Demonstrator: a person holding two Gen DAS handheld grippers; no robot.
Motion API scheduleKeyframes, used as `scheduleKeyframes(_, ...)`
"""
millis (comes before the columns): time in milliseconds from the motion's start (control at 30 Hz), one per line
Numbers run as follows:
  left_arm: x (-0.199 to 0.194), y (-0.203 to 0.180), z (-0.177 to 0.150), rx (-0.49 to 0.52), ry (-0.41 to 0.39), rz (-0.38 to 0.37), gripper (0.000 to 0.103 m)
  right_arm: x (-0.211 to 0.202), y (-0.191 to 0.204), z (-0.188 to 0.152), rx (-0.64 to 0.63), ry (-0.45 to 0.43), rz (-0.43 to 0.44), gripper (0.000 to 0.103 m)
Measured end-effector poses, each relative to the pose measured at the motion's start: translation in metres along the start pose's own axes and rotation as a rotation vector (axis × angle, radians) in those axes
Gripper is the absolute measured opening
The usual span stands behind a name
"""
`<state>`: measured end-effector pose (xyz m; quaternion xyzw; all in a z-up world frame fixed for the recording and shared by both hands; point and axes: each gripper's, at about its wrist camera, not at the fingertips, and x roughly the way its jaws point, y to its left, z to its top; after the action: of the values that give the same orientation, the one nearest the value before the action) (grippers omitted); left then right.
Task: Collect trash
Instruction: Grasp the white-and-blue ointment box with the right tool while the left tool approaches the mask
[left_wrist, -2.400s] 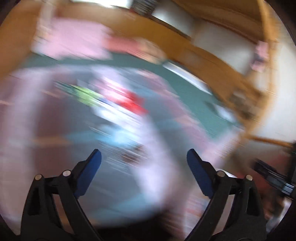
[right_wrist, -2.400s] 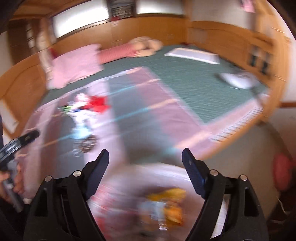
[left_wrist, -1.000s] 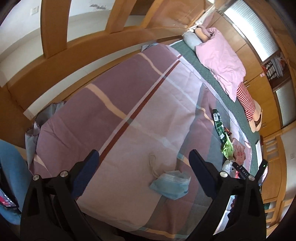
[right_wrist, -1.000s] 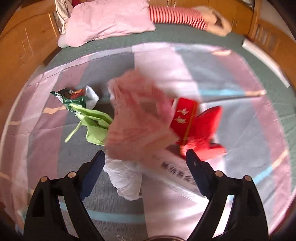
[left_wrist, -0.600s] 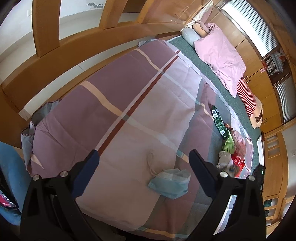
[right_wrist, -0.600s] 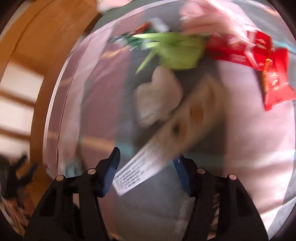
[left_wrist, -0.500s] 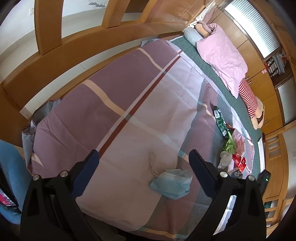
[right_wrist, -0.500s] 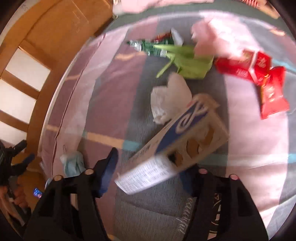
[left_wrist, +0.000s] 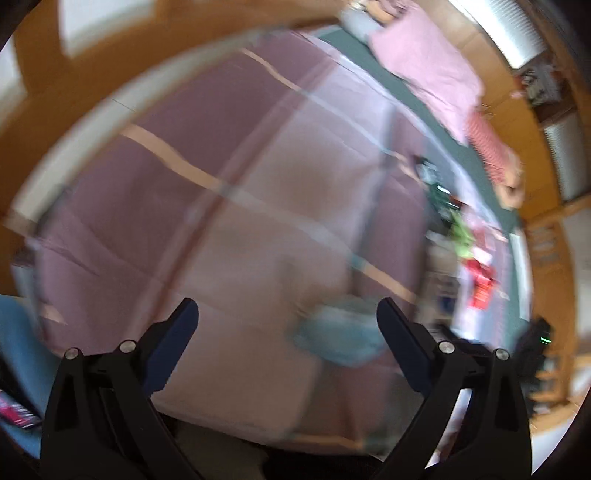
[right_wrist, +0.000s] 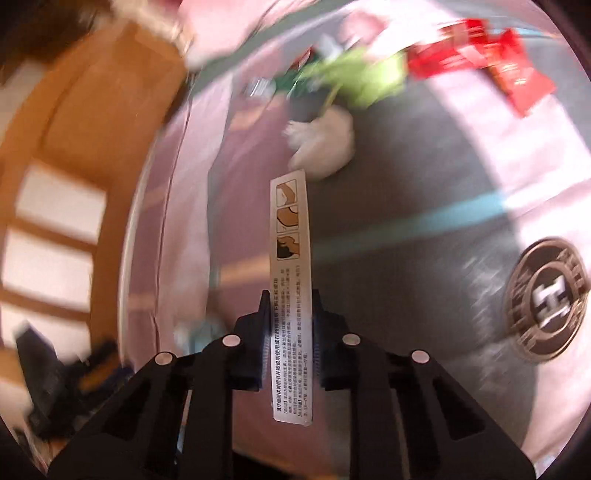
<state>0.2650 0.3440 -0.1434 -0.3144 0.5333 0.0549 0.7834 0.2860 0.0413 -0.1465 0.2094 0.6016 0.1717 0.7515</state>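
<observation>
My right gripper (right_wrist: 290, 306) is shut on a flat printed carton (right_wrist: 291, 258), held edge-on above the quilt (right_wrist: 424, 177). Beyond it lie a white crumpled tissue (right_wrist: 325, 142), a green wrapper (right_wrist: 362, 77) and red wrappers (right_wrist: 495, 62). My left gripper (left_wrist: 288, 317) is open and empty over the quilt (left_wrist: 221, 206). A blue face mask (left_wrist: 340, 338) lies blurred between its fingers, nearer the right one. The green wrapper (left_wrist: 461, 232) and red wrappers (left_wrist: 480, 280) show at the far right.
A wooden bed frame (right_wrist: 92, 110) runs along the quilt's left side. A pink pillow (left_wrist: 432, 70) and a striped doll (left_wrist: 495, 162) lie at the head of the bed. A round logo (right_wrist: 546, 299) is printed on the quilt. A blue chair (left_wrist: 18, 350) stands at the lower left.
My right gripper has closed on the carton and lifted it, turning it edge-on. My left gripper has swung, blurring the view; the mask sits further right between its fingers.
</observation>
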Motion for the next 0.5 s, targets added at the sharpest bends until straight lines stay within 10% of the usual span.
scheduleKeyframes(267, 0.011, -0.007, -0.009, 0.023, 0.026, 0.034, 0.097, 0.000, 0.005, -0.009, -0.007, -0.116, -0.355, 0.076)
scheduleKeyframes(500, 0.014, -0.008, -0.011, 0.046, 0.000, 0.026, 0.097, 0.035, 0.016, -0.015, -0.150, -0.003, -0.416, 0.063)
